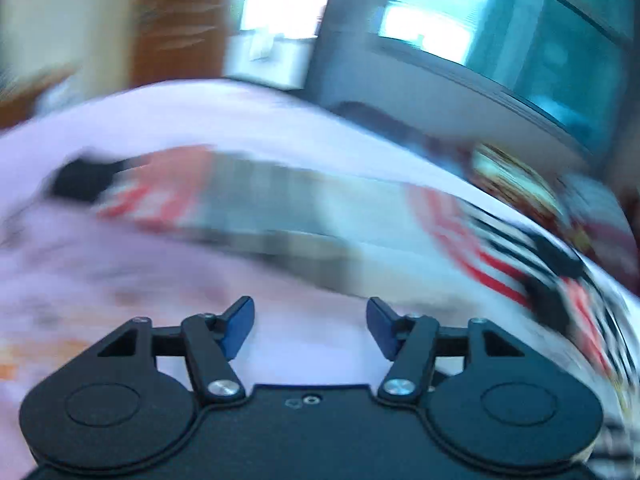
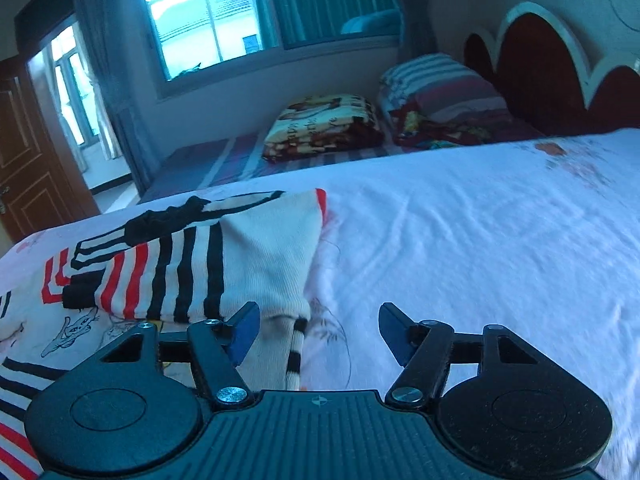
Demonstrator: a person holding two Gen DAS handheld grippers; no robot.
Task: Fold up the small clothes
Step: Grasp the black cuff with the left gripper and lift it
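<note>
A: Right gripper (image 2: 318, 330) is seen with fingers spread, nothing pinched. A striped cuff of the striped garment (image 2: 208, 264) lies between the fingers, closer to the left pad; no pressing can be seen.

B: Garment position?

A: Laid on the white sheet (image 2: 460, 240), spread from 9 to 11 o'clock of the right gripper in the right wrist view. One white panel is folded over the black and red stripes. A black trim piece (image 2: 168, 216) sits at 11 o'clock on top.

B: Left gripper?

A: Left gripper (image 1: 310, 330) also spread, nothing held. That view is heavily smeared. The garment is made out only as a red and striped band from 10 to 3 o'clock; edges cannot be resolved.

B: Risks?

A: Three are judged likely. 1: the cuff between the right fingers could be snagged and dragged if the gripper is pulled away low, and the fold would be undone. 2: with the left view this blurred, a grasp point could be misjudged, so sheet could be pinched with the cloth, or cloth missed entirely. 3: the knit looks soft and loose, so a single layer could be lifted instead of the whole fold.

B: Clutter?

A: Folded blanket (image 2: 324, 128) and pillows (image 2: 436, 88) are well apart at 12 to 1 o'clock. No interference expected.
</note>
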